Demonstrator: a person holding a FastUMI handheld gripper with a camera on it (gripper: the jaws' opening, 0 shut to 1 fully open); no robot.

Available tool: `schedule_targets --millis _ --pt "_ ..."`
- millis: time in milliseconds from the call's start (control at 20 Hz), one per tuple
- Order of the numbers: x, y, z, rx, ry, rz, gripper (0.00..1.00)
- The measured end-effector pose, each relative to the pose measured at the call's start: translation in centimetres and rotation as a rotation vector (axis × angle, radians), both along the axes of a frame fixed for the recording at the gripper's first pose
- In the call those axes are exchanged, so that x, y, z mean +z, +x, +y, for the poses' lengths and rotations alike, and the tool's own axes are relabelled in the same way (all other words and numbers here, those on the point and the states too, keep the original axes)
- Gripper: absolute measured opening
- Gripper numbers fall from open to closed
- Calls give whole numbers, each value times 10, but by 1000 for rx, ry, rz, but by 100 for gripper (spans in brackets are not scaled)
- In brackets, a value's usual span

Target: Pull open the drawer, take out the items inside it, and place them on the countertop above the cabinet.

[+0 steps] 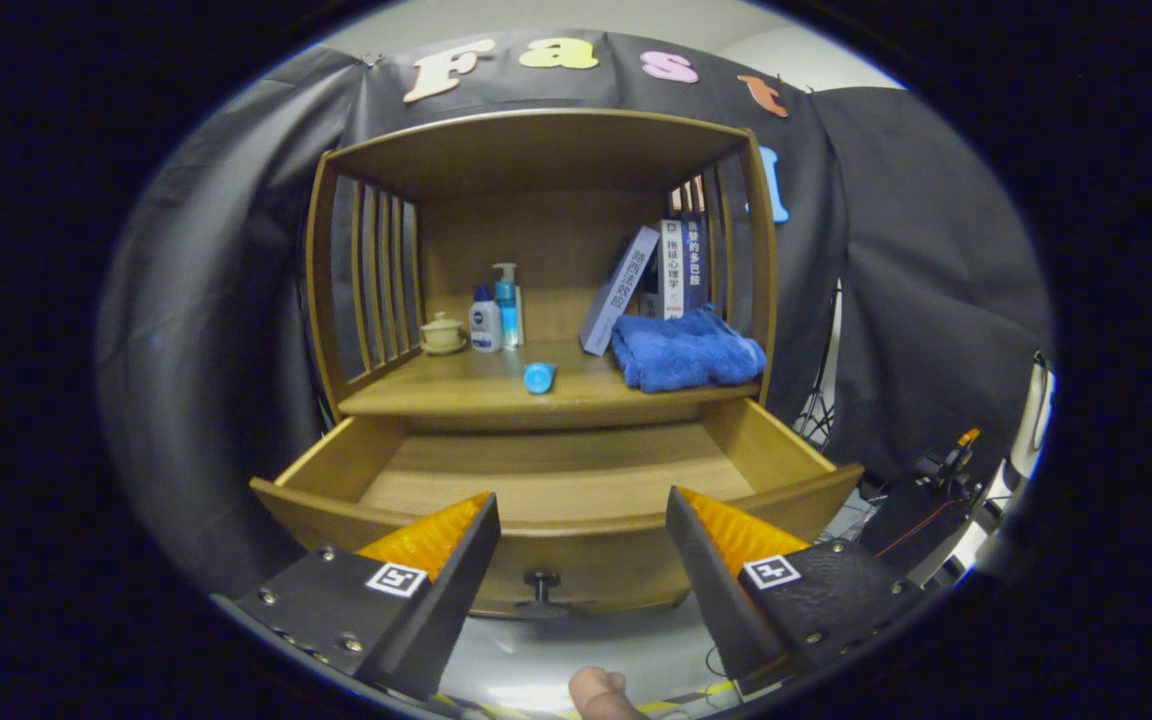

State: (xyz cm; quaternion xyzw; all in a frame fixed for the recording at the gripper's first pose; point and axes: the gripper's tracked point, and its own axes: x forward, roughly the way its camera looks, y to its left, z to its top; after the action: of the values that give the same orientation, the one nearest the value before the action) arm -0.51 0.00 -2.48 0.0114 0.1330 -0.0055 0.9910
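Note:
The wooden cabinet's drawer (576,540) is pulled out toward me, and its visible floor is bare wood. A dark knob (541,581) sits on the drawer front, between and just below my fingers. My gripper (583,520) is open, with nothing between its fingers, held in front of the drawer's front edge. On the countertop (456,385) above the drawer lies a small blue item (539,377) on its side, near the front edge. A folded blue towel (684,350) rests at the countertop's right end.
At the back of the shelf stand a small lidded cup (442,333), two bottles (495,315) and several leaning books (658,275). Slatted wooden sides enclose the shelf. Tripod legs and cabled gear (946,470) stand right of the cabinet. A fingertip (601,695) shows below the fingers.

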Motion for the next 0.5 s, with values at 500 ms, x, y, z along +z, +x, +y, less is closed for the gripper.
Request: schedule_targets --millis 500 --pt "-81 -1 25 43 33 63 99"
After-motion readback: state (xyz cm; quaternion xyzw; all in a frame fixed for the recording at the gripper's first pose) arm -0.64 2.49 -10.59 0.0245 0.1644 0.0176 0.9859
